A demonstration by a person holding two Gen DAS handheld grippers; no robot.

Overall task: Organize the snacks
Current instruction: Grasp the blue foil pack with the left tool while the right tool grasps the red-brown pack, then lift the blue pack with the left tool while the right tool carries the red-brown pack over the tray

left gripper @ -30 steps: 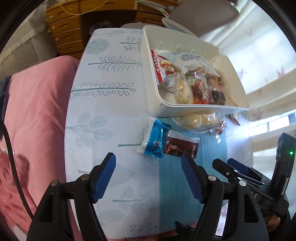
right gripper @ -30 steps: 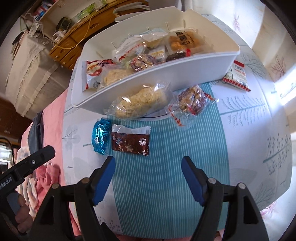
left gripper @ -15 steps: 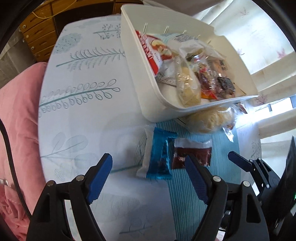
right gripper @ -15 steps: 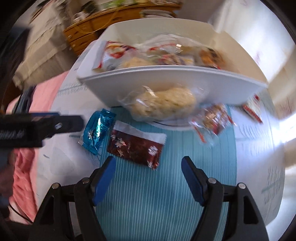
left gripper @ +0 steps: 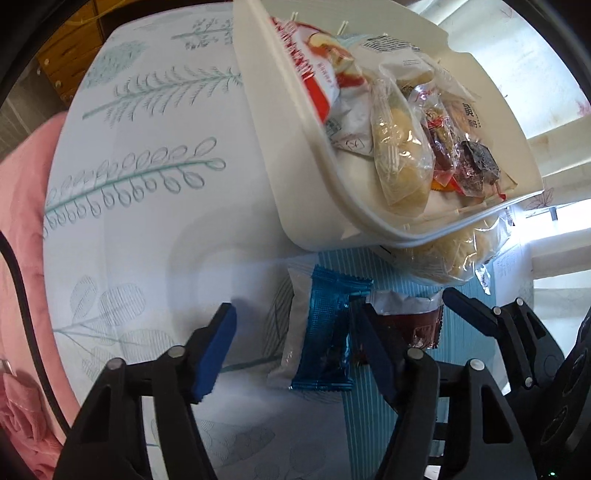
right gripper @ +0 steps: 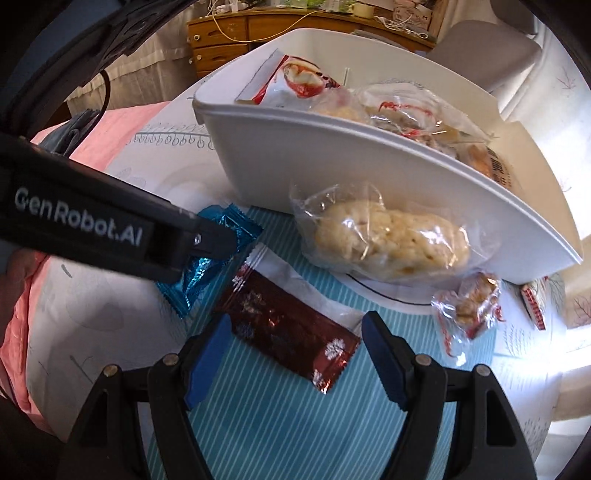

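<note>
A blue foil snack packet [left gripper: 325, 332] lies on the table between the fingers of my left gripper [left gripper: 291, 314]. Its jaws are closing; the left pad is still clear of the packet, the right one stands at its edge. Beside it lies a dark red packet [right gripper: 291, 325], between the open fingers of my right gripper [right gripper: 295, 332], untouched. In the right wrist view the left gripper's fingers [right gripper: 207, 243] cover part of the blue packet [right gripper: 192, 280]. A white tub [left gripper: 295, 166] holding several snack bags stands just behind.
A clear bag of pale puffed snack [right gripper: 388, 243] leans on the tub's wall [right gripper: 332, 158]. A small clear bag [right gripper: 469, 306] and a red-and-white packet [right gripper: 533, 302] lie to the right. Pink cloth [left gripper: 22, 221] borders the table's left edge; wooden drawers [right gripper: 229, 33] stand behind.
Both grippers have come down close to the table. The left jaws have narrowed around the blue packet. The right gripper has rolled and now straddles the dark red packet.
</note>
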